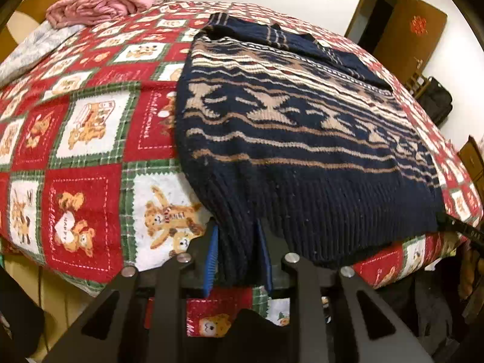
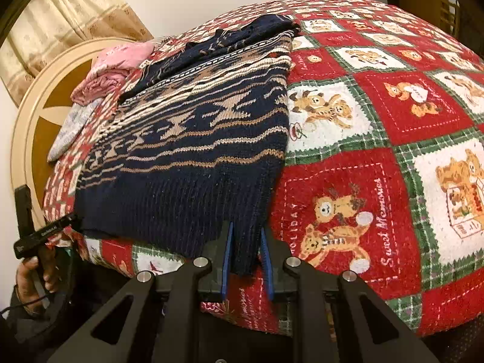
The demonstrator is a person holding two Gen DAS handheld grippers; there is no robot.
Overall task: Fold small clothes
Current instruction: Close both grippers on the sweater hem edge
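Observation:
A navy knit sweater [image 1: 302, 139] with tan and cream patterns lies flat on the bed, sleeves folded in at the far end. My left gripper [image 1: 237, 236] is shut on the near left corner of its ribbed hem. My right gripper [image 2: 246, 236] is shut on the near right corner of the hem; the sweater shows in that view too [image 2: 196, 151]. The right gripper's tip shows in the left wrist view [image 1: 459, 227], and the left gripper shows at the left edge of the right wrist view [image 2: 45, 233].
A red, green and white teddy-bear blanket [image 1: 84, 139] covers the bed. Pink folded cloth [image 1: 99, 0] and a grey garment [image 1: 33, 48] lie near the round headboard [image 2: 33, 127]. A brown door [image 1: 408, 30] and a dark bag [image 1: 435, 99] stand beyond the bed.

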